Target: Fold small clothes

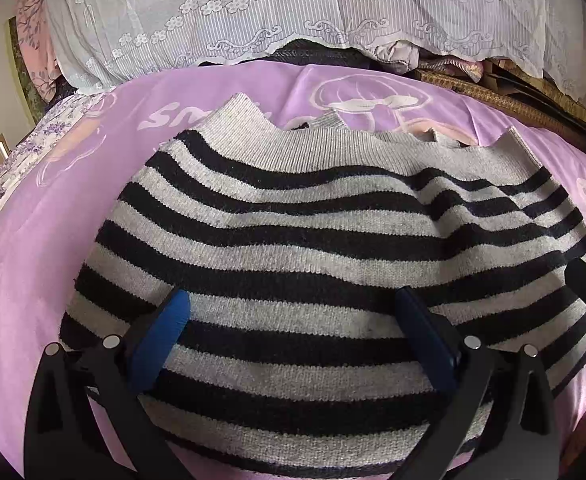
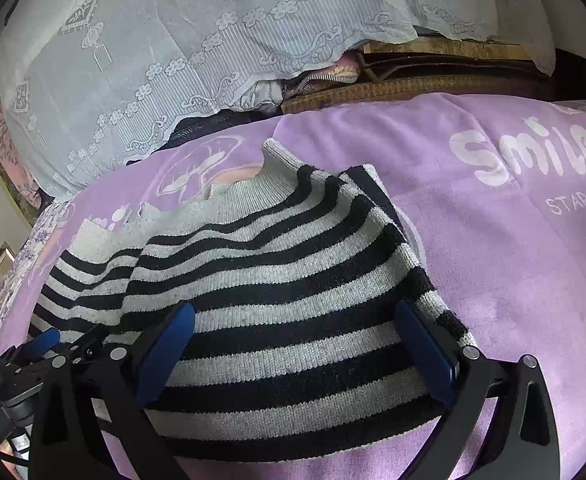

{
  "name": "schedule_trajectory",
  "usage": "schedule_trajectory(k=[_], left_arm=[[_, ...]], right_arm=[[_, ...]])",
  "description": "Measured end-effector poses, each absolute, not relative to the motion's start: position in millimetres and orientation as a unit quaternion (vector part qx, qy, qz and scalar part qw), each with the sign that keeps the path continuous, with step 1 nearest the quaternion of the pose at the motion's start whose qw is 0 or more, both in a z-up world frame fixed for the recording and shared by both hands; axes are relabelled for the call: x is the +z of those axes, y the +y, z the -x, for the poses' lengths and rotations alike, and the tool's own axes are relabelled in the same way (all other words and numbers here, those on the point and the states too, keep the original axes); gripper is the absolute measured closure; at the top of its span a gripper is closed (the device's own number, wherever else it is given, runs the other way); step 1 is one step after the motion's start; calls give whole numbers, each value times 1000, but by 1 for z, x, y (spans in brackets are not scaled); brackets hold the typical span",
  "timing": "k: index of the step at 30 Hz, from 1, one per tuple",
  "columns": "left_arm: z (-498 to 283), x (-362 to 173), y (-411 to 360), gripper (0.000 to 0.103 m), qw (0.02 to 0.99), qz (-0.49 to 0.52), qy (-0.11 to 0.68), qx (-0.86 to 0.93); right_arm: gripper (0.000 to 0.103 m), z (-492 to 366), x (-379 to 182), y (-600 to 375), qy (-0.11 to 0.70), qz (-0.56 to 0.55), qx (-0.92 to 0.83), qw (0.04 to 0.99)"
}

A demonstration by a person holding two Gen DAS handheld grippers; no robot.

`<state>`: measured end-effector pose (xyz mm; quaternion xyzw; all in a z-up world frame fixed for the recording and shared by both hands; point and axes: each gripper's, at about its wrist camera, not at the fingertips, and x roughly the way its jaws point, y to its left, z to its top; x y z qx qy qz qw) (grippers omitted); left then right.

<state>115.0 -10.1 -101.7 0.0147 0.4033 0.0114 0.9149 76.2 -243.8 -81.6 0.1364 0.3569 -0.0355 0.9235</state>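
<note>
both grippers hang over a striped sweater (image 1: pixel 313 248) lying on the purple sheet (image 1: pixel 33 260), its neck at the far side. left gripper (image 1: pixel 293 312) and right gripper (image 2: pixel 295 324) have jaws spread wide, holding nothing. to fold well, i'd bring each down on the near hem corners, pinch both layers together, then lift evenly so the stripes stay lined up.
</note>
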Motion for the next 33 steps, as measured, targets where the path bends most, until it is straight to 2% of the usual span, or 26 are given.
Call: schedule_trajectory(k=[17,26,33], left_arm=[[-81,-88,7,4,922,17,387,-7],[-88,-89,6,4,920,8,391,-7],[-117,-57,27,4,935,24,353,-1]], right_arm=[[3,-17,-70,-261,290,-224,-21,930],[3,-18,-71,-267,287,-242,-15,927],[3,-30,-55,-277,249,-295,35,922]])
